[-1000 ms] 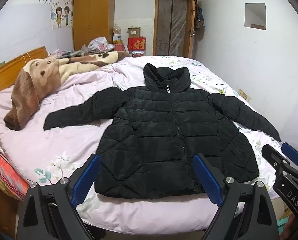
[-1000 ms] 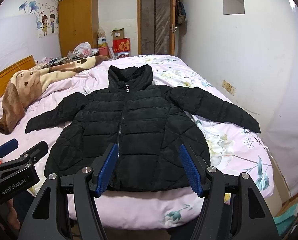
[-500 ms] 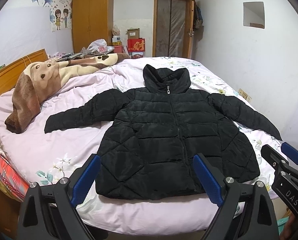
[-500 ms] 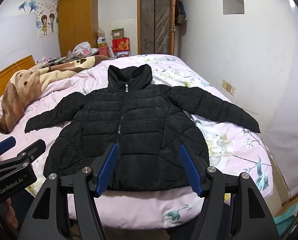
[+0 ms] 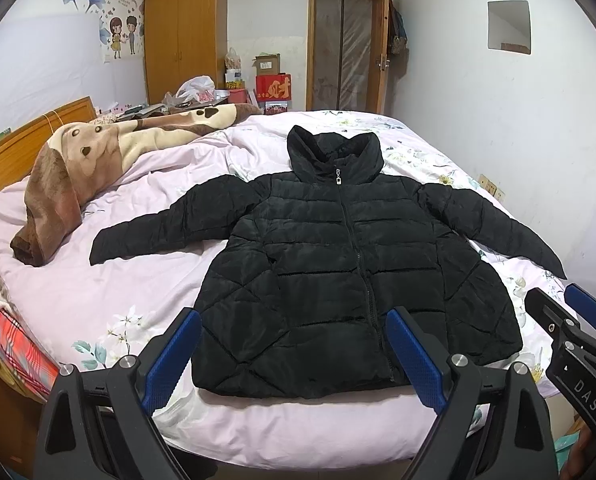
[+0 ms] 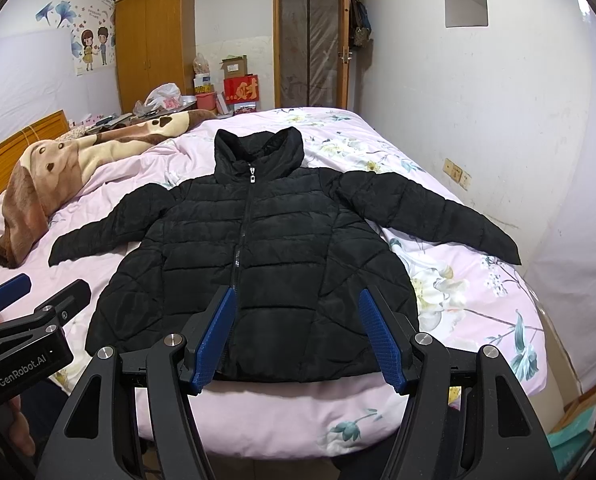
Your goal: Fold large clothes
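One black puffer jacket lies spread on the bed as two empty hand-held grippers, left and right, gape before its hem.

Bedroom count, both wrist views.
We count one jacket with two sleeves, one bed, one blanket, one wardrobe, one door, two grippers: left gripper, right gripper.

White walls, wooden wardrobe far left, brown-framed door beside it, pink floral bed filling the room.
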Available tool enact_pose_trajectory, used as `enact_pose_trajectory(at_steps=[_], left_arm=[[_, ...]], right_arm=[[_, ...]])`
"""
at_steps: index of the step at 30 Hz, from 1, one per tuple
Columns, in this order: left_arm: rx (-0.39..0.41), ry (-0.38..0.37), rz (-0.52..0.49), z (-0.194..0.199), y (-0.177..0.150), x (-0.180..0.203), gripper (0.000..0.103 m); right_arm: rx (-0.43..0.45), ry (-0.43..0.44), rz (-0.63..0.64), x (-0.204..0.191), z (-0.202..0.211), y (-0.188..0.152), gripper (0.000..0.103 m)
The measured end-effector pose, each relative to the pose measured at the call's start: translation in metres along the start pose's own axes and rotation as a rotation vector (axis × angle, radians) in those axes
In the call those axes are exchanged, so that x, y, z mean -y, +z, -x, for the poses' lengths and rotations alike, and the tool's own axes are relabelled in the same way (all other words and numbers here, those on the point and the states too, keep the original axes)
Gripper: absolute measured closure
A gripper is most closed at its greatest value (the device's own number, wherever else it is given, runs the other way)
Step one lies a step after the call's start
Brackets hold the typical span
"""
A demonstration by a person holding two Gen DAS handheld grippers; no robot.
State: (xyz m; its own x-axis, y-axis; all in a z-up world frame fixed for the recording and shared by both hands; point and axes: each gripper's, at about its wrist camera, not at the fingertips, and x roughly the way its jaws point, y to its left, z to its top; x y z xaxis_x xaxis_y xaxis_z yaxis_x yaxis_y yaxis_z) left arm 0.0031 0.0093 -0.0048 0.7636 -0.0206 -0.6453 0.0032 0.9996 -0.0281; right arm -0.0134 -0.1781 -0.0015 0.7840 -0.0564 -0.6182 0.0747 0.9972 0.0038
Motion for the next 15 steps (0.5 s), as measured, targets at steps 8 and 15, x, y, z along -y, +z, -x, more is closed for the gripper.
enact_pose_trajectory(at_steps=[8,15], left_arm=[[-0.002,0.002,0.002,-0.0007,-0.0017,-0.0034,0.009],[-0.004,0.003,0.002,-0.0020,-0.0023,-0.0049,0.009]], right_arm=[[-0.002,0.001,0.000,0.0003,-0.0015,-0.0005,0.038],[-0.004,-0.001,0.001,0.0001,-0.0019,-0.0014,0.038]])
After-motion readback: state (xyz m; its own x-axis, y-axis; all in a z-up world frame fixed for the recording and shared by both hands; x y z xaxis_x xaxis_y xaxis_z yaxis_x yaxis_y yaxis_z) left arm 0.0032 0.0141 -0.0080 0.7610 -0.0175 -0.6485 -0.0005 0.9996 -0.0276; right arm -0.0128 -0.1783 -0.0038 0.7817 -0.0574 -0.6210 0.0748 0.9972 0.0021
